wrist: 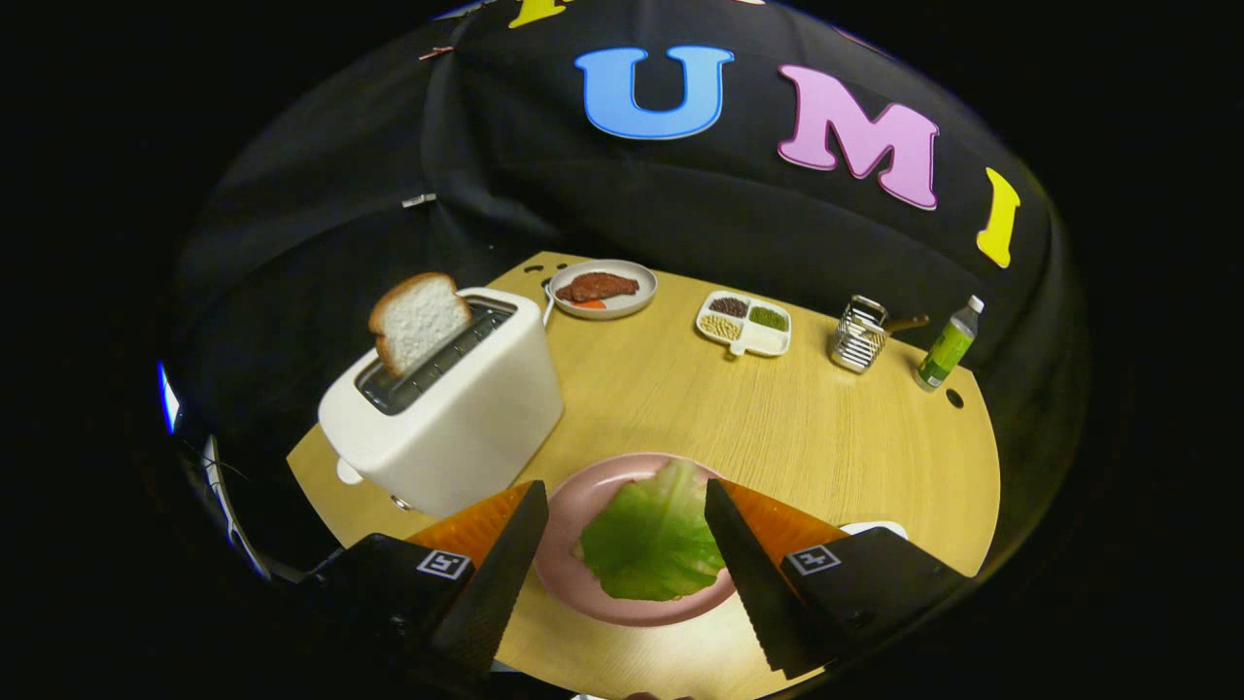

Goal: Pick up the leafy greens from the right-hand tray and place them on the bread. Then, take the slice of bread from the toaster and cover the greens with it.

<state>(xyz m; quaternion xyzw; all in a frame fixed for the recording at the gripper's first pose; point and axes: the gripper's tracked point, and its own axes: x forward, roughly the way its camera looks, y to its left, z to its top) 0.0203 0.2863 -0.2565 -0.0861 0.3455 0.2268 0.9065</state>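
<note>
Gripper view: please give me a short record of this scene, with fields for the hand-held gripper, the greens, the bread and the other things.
hand-held gripper: open, fingers on either side of the lettuce leaf, not touching it
lettuce leaf: lying on the pink plate
bread slice: standing in the white toaster
beyond: plate of meat, divided dish, green bottle

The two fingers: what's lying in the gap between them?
In the gripper view, a green lettuce leaf on a round pink plate lies between the open fingers, untouched.
</note>
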